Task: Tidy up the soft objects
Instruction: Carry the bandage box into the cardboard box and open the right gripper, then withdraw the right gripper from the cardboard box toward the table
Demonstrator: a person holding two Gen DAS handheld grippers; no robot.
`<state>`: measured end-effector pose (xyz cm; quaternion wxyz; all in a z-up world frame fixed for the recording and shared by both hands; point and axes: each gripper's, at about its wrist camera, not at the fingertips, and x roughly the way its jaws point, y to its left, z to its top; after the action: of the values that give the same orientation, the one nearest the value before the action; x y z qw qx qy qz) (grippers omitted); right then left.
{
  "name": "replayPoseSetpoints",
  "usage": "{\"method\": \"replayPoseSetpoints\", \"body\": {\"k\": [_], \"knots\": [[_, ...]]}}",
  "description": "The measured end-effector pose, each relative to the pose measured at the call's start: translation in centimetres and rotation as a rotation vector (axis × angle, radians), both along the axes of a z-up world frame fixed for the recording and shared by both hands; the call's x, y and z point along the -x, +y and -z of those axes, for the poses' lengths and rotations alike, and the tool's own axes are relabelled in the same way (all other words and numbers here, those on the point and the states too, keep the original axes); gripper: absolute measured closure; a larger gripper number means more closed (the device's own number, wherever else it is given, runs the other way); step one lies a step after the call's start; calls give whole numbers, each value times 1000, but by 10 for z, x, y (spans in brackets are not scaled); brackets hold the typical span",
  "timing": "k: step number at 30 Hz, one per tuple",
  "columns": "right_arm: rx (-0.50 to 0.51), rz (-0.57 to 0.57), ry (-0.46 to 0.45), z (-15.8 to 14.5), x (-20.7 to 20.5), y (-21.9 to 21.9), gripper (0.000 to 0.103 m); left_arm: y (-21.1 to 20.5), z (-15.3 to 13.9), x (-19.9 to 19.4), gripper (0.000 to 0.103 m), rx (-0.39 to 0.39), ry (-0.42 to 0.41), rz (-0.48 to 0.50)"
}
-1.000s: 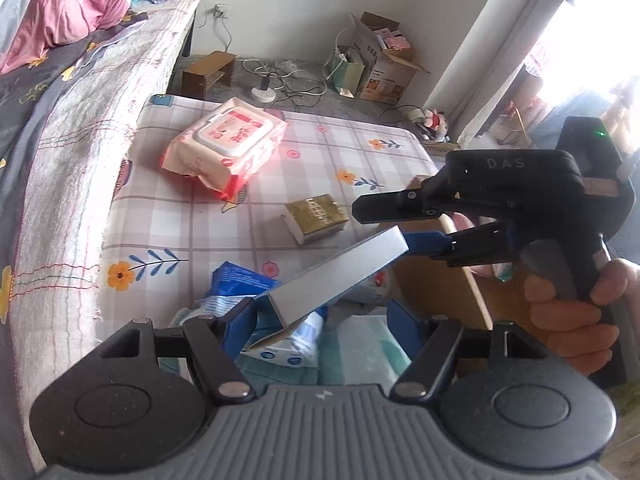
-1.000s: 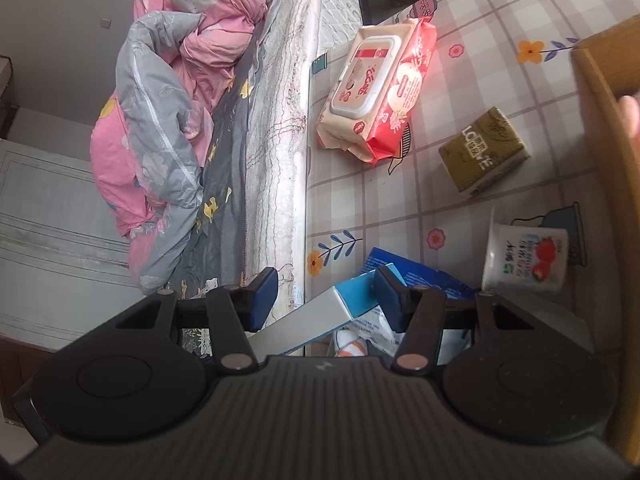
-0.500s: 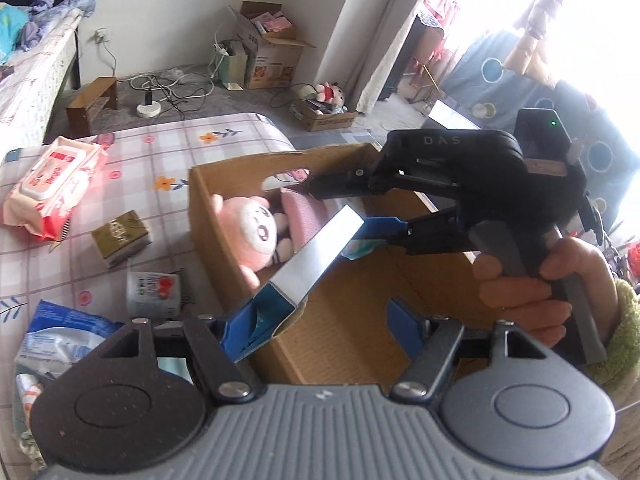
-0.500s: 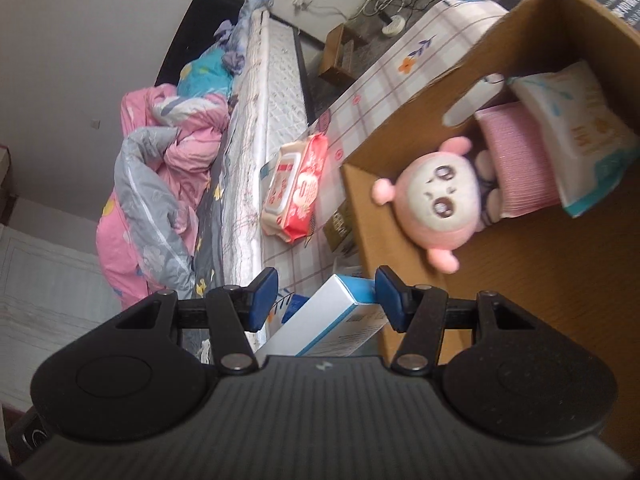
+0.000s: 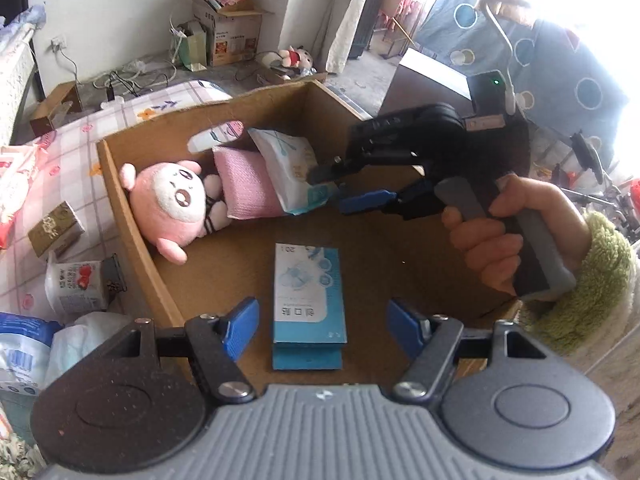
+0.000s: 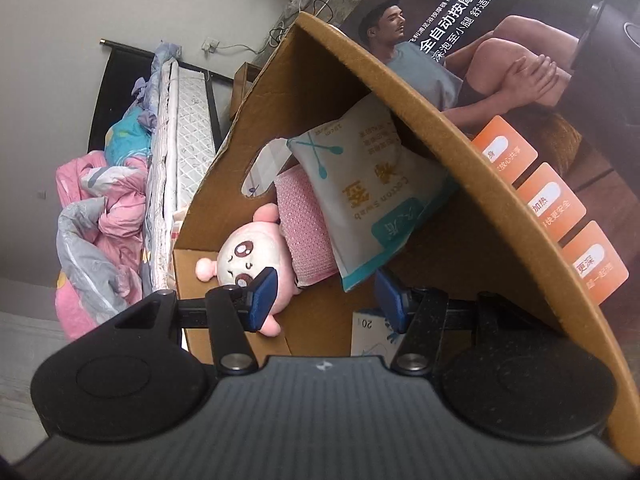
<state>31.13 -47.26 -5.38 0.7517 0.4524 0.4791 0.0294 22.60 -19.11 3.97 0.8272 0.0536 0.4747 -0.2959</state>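
Blue box (image 5: 308,300) lies flat on the cardboard carton (image 5: 132,232) floor, lower centre of frame, between the spread, empty fingers of the left gripper (image 5: 320,326); right gripper (image 6: 326,296), jaws also spread and empty, hovers near the pink plush (image 5: 172,206)

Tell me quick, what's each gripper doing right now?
Left gripper: open, empty, above the flat blue-and-white box lying in the brown cardboard box.
Right gripper: open, holding nothing.

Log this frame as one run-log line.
left gripper: open | right gripper: open | flat blue-and-white carton: lying on brown cardboard box floor | pink plush toy: inside box
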Motion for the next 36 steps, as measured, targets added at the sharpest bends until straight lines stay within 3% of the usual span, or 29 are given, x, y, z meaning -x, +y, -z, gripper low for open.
{"method": "replayPoseSetpoints", "body": {"k": [5, 11, 12, 14, 17, 24, 30, 36], "knots": [[199, -126, 74, -2, 4, 27, 47, 37, -12, 2, 30, -6, -61, -66], [265, -270, 180, 18, 9, 72, 47, 92, -18, 14, 27, -14, -119, -172], [272, -290, 180, 21, 8, 81, 49, 101, -18, 15, 27, -11, -117, -190], [288, -317, 182, 27, 4, 96, 63, 116, -16, 17, 27, -10, -110, -218], [321, -337, 149, 26, -6, 116, 65, 138, -9, 23, 27, -7, -97, -262], [307, -326, 107, 27, -36, 143, 67, 171, 9, 27, 27, 21, -45, -331], [291, -239, 96, 28, -44, 149, 67, 176, 15, 35, 27, 8, -76, -354], [149, -152, 130, 33, -39, 139, 65, 183, 15, 46, 25, -20, -134, -374]]}}
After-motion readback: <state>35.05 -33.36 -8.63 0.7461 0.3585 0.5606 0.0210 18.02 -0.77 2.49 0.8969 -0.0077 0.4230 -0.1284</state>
